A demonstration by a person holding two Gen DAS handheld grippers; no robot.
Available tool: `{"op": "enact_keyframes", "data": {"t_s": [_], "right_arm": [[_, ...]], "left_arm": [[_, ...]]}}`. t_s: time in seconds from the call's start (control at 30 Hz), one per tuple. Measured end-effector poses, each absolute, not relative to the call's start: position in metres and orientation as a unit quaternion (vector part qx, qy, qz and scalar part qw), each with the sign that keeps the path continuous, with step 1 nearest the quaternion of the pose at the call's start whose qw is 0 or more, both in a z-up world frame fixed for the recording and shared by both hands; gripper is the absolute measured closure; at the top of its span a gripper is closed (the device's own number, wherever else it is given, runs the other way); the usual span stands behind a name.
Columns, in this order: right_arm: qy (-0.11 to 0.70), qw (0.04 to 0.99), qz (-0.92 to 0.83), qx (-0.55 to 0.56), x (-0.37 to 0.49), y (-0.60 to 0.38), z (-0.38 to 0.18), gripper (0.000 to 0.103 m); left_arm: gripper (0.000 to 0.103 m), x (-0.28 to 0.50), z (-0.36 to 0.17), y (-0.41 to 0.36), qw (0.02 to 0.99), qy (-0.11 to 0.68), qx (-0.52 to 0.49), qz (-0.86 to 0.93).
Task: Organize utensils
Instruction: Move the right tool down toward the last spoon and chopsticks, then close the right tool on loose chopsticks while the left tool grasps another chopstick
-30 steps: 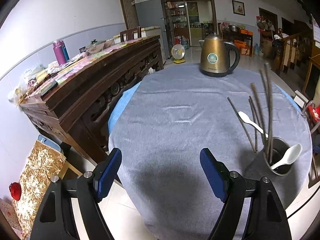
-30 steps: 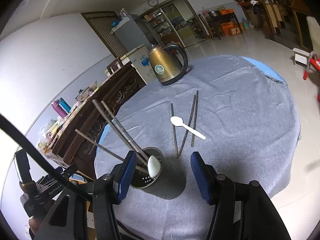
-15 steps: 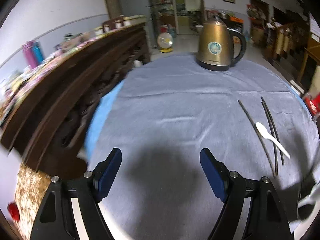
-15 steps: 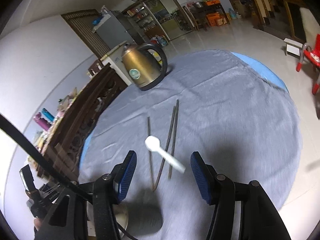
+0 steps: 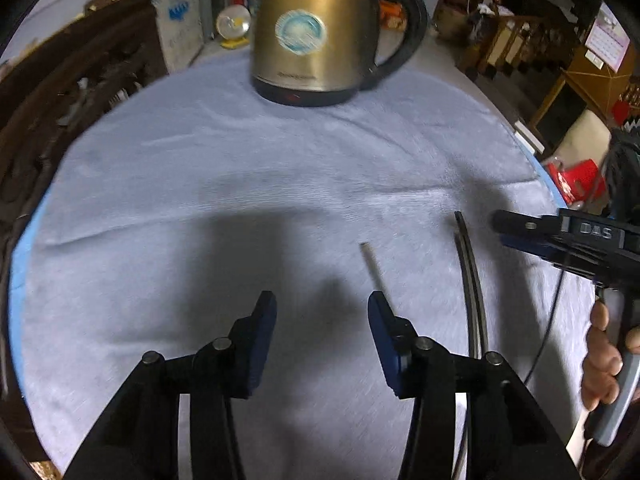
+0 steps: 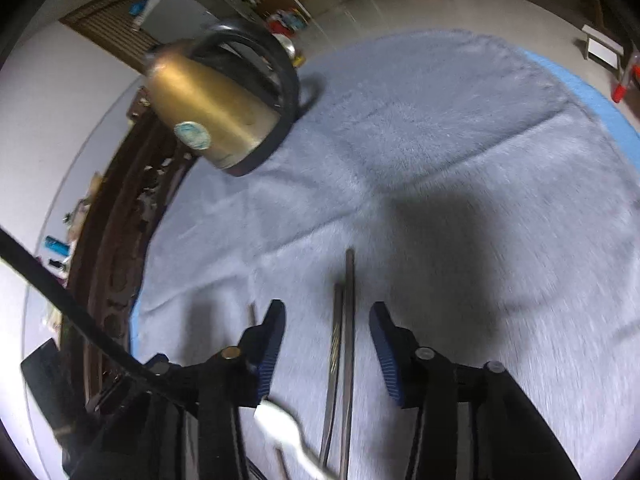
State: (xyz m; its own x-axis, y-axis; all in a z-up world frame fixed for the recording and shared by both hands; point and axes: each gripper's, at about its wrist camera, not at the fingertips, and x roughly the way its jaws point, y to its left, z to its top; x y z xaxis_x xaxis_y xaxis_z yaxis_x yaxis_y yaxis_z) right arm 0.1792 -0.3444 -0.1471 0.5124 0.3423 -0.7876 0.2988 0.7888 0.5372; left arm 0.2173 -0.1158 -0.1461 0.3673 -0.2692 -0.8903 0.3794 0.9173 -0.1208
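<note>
Over the grey cloth (image 5: 200, 168), my left gripper (image 5: 322, 314) points down with its jaws closing and nothing between them. One dark chopstick (image 5: 372, 266) lies just ahead of its right finger. Further right lie a pair of chopsticks (image 5: 470, 280), and beyond them is my right gripper (image 5: 504, 230), held by a hand (image 5: 602, 360). In the right wrist view my right gripper (image 6: 326, 322) hovers over that pair of chopsticks (image 6: 347, 320). Its jaws are closing, with the pair between them but untouched. A white spoon (image 6: 280, 426) lies at the lower left, and the single chopstick (image 6: 252, 314) peeks out by the left finger.
A brass-coloured kettle (image 5: 316, 32) stands at the far side of the round table (image 6: 608, 100). A dark carved wooden sideboard (image 6: 116, 240) runs along the left. A black cable (image 6: 80, 320) crosses the right wrist view's left side.
Both grippers have swept forward over the table and tipped down towards the chopsticks. Their jaws have narrowed. The utensil holder has left both views.
</note>
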Motion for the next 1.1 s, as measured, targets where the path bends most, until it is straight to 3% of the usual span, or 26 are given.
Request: {"op": "enact_keyframes", "data": {"t_s": [0.17,0.37,0.43,0.53,0.77,1.1], "right_arm": [[0.521,0.794,-0.002,0.314,0.216,-0.344,-0.17,0.072],[0.545,0.799,-0.03,0.253,0.235,-0.332,-0.176,0.08],[0.554,0.804,-0.045,0.21,0.238,-0.322,-0.174,0.088],[0.559,0.811,-0.064,0.163,0.238,-0.312,-0.172,0.095],[0.524,0.83,-0.046,0.183,0.216,-0.321,-0.158,0.096],[0.368,0.91,0.01,0.192,0.111,-0.326,-0.05,0.097]], "left_arm": [[0.054,0.239,-0.157,-0.135,0.813,0.546,0.05,-0.194],[0.076,0.247,-0.176,-0.152,0.799,0.565,0.057,-0.196],[0.08,0.247,-0.179,-0.159,0.799,0.565,0.067,-0.194],[0.093,0.246,-0.179,-0.164,0.807,0.553,0.079,-0.19],[0.098,0.237,-0.161,-0.141,0.824,0.531,0.051,-0.189],[0.098,0.163,-0.046,-0.081,0.897,0.4,0.041,-0.184]]}}
